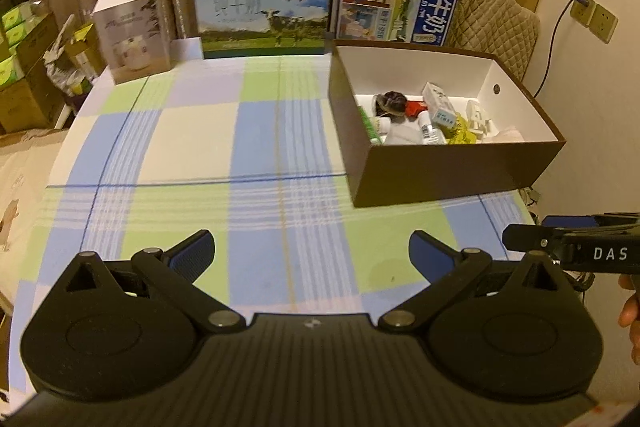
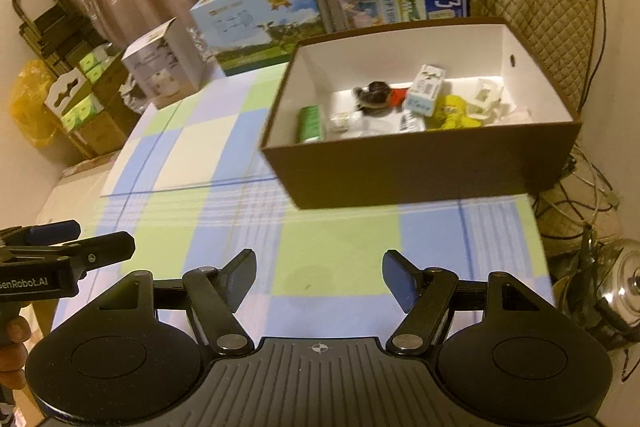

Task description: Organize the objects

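A brown box with a white inside stands at the table's far right; it also shows in the right wrist view. It holds several small items: a dark furry toy, a white carton, a yellow packet and a green tube. My left gripper is open and empty above the checked tablecloth, near its front. My right gripper is open and empty, also low over the cloth, short of the box. Each gripper shows at the edge of the other's view.
Three cartons stand along the table's far edge: a white one, a blue milk carton and a blue printed one. A quilted chair is behind the box. Cables and a metal pot lie on the floor at right.
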Motion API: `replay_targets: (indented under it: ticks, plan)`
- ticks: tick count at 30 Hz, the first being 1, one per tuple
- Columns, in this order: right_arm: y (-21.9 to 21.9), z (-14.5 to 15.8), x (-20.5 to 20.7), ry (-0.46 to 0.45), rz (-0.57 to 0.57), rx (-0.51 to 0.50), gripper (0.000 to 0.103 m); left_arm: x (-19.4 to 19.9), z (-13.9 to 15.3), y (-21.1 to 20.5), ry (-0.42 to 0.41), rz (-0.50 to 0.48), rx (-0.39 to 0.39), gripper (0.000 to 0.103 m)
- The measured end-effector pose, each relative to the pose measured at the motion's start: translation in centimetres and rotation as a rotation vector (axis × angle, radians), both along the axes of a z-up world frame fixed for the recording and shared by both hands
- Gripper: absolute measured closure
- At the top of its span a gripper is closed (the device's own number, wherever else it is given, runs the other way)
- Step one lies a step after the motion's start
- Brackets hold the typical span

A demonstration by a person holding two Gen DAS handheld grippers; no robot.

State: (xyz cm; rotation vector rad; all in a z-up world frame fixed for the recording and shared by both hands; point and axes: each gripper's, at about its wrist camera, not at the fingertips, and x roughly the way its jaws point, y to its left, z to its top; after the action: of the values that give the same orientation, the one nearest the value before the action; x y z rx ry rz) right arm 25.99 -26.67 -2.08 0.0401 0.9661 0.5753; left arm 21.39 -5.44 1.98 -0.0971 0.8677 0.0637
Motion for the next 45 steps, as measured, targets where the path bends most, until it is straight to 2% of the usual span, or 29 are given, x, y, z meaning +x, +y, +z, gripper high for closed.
replay_targets:
  ticks: [11, 22, 32, 45]
  plan:
    - [3.4, -0.3, -5.6, 0.009, 0.06, -0.011, 0.035, -5.7, -0.7, 3.8, 0.028, 0.05, -0.023, 0.001]
    - [5.3, -0.5, -9.7, 0.002, 0.093, -0.017, 0.035, -10.1, -1.1, 5.6, 0.037, 0.066, -0.038, 0.001]
    - [6.0, -0.6, -12.1, -0.001, 0.11, -0.014, 0.035, -12.3, -1.5, 6.0, 0.042, 0.076, -0.031, 0.001]
    - [6.1, -0.8, -13.1, 0.0, 0.113, -0.019, 0.035, -13.0, -1.6, 5.9, 0.04, 0.075, -0.027, 0.001]
